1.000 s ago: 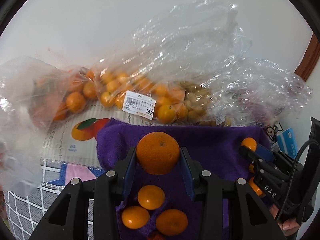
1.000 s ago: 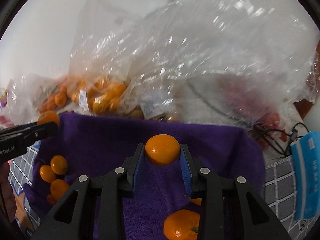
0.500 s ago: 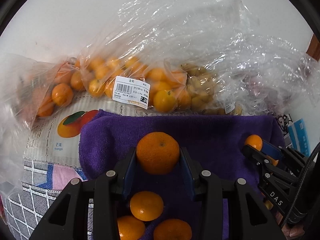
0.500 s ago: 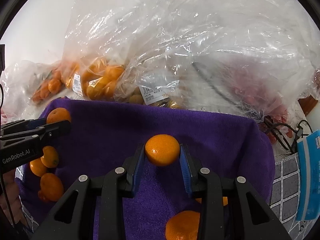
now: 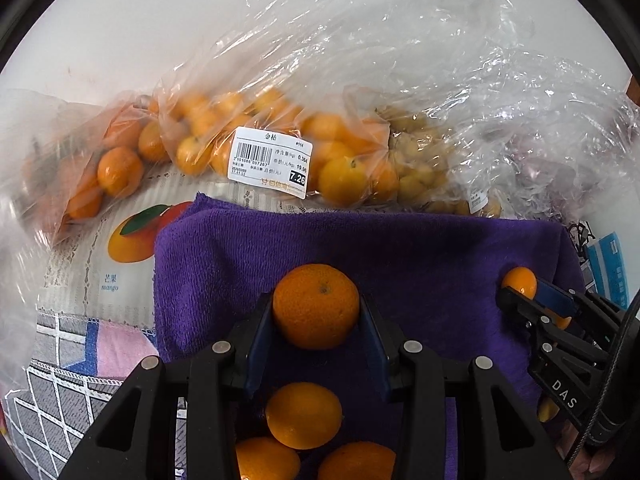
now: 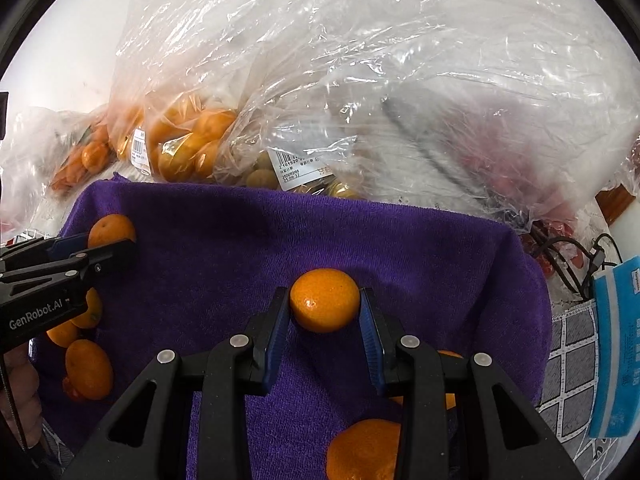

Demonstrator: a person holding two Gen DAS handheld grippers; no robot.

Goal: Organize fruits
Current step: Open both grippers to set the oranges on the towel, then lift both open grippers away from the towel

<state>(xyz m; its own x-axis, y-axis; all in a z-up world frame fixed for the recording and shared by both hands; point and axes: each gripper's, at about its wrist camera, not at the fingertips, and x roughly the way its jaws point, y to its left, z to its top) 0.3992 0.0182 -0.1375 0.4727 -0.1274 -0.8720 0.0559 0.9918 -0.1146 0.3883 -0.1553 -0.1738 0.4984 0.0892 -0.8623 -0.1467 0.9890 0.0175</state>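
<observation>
I'm at home, at a table against a plain white wall point(image 5: 120, 32). A patterned tablecloth point(image 5: 80, 264) with a printed mango at centre left covers it, a purple towel point(image 5: 360, 248) laid on top. Clear supermarket bags point(image 5: 280, 148) of fruit with price stickers point(image 5: 270, 162) crowd the upper half. Cables point(image 6: 576, 256) and a blue packet point(image 6: 614, 344) lie at right.
</observation>
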